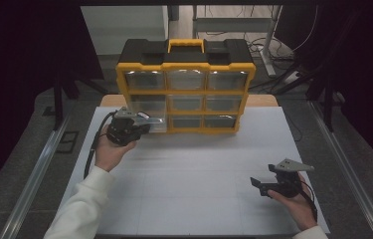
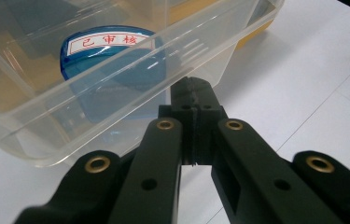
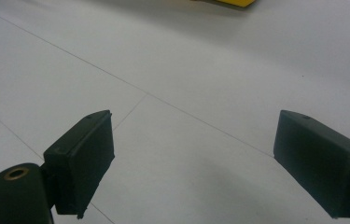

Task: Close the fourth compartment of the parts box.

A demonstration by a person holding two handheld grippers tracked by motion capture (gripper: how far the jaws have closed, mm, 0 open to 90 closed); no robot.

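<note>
A yellow and black drawer cabinet (image 1: pixel 186 65) stands at the back of the white table (image 1: pixel 189 164). Its bottom-left clear drawer (image 1: pixel 155 123) is pulled out a little. In the left gripper view, that clear drawer (image 2: pixel 32 130) holds a round blue box (image 2: pixel 112 65) with a white label in red characters. My left gripper (image 2: pixel 193 88) has its jaws pressed together, with the tips pinching the drawer's front lip. In the high view the left gripper (image 1: pixel 143 121) sits at the drawer front. My right gripper (image 1: pixel 265 175) rests at the front right, and in its own view the right gripper (image 3: pixel 196 163) is open over bare table.
The cabinet has several other clear drawers (image 1: pixel 186 79), all pushed in, and a yellow handle (image 1: pixel 186 45) on top. Metal rails (image 1: pixel 35 174) run along both sides of the table. Chair legs and cables (image 1: pixel 273 45) lie on the floor behind.
</note>
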